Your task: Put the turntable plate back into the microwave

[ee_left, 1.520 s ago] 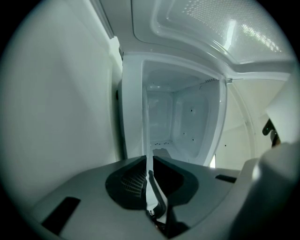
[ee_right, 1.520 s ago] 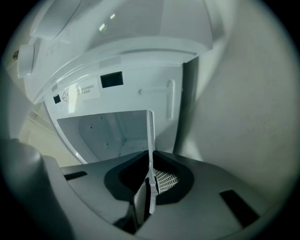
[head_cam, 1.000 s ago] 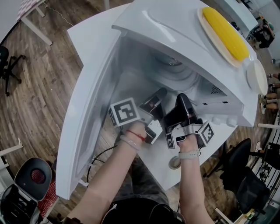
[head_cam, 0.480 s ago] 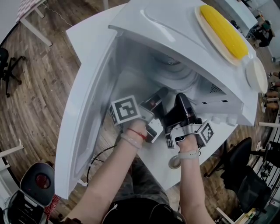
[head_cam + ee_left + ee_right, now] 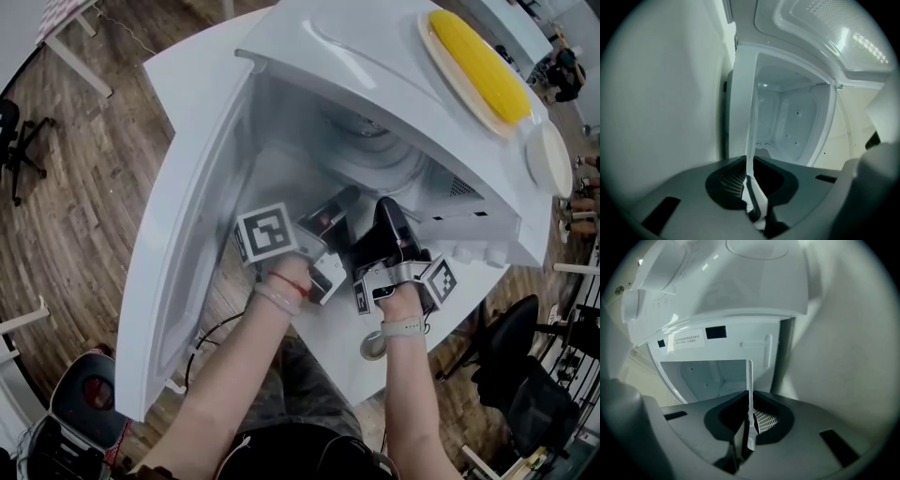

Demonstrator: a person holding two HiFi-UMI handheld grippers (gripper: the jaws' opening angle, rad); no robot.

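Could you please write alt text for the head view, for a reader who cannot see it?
The left gripper and right gripper each clamp the near edge of a glass turntable plate that reaches into an open white microwave. A corn cob lies on a dish on top of the microwave.

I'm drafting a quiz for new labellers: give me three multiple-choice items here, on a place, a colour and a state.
1. Where is the yellow corn cob? A) on top of the white microwave B) inside its cavity C) on the floor
2. What colour is the microwave's open door? A) black B) white C) red
3. What grips the clear glass turntable plate? A) both the left gripper and the right gripper B) only the left C) neither
Answers: A, the head view shows it up there; B, the door is white all over; A, each gripper view shows jaws shut on the plate's rim.
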